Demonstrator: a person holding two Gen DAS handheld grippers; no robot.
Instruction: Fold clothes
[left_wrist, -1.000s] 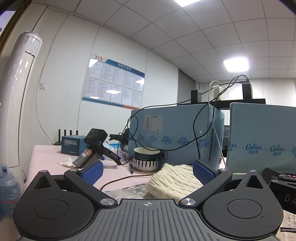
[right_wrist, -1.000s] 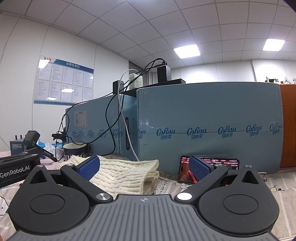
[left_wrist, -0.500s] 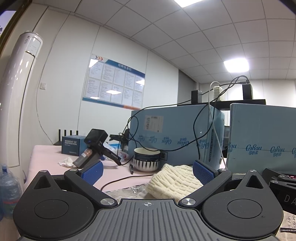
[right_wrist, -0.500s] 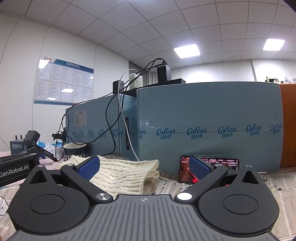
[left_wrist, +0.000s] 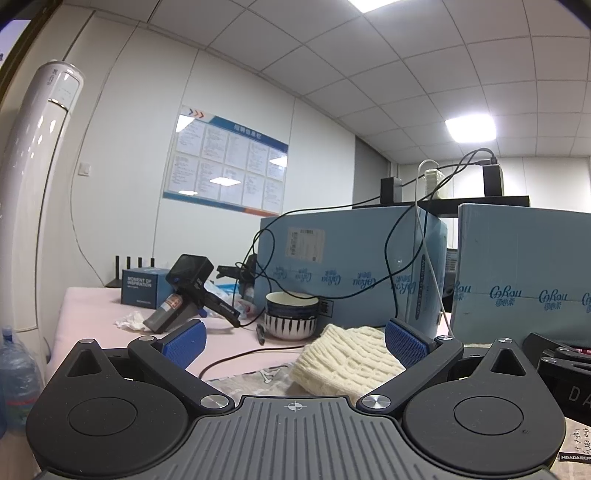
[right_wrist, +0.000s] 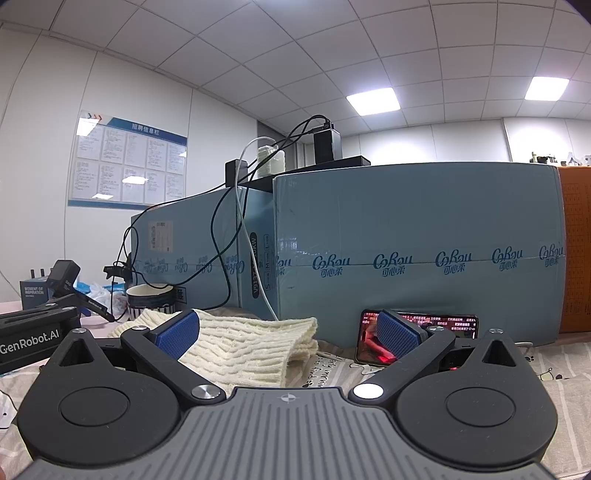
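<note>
**Op:** Logging the scene, biggest first. Two pale blue cartons (right_wrist: 417, 254) stand at the back of the table. In front of them is a printed cloth (right_wrist: 554, 391) spread over the table. On that cloth lies the task item, a cream cable-knit garment (right_wrist: 240, 343), already bunched or part-folded. It sits ahead of both grippers, between them and the cartons.

**Obs:** Gripper state?

**Op:** Left gripper (left_wrist: 294, 339): fingers spread wide, nothing between the blue pads (left_wrist: 406, 341). Right gripper (right_wrist: 288, 332): the same, splayed and empty. Its left pad overlaps the knit in the picture, but I cannot tell whether it touches.

**Obs:** How do you expect the knit to handle?

**Op:** My judgement: soft, light, thick and stretchy. It will sag and drape when lifted and will not hold a crease unless pressed flat. The ribbed texture should grip well against the pads, so slipping is unlikely. Snagging a loop is more likely.

**Obs:** Where would you grasp it?

**Op:** At the ribbed hem edge facing the right wrist camera. I would pinch through both layers, one gripper at each corner, so that it lifts evenly.

**Obs:** Small hazards?

**Op:** A striped bowl (left_wrist: 291, 314) is just behind the knit, and a phone (right_wrist: 417, 338) with a lit screen leans on the right carton. Cables (left_wrist: 417, 258) trail down nearby. Pull the knit towards me, not back.
</note>
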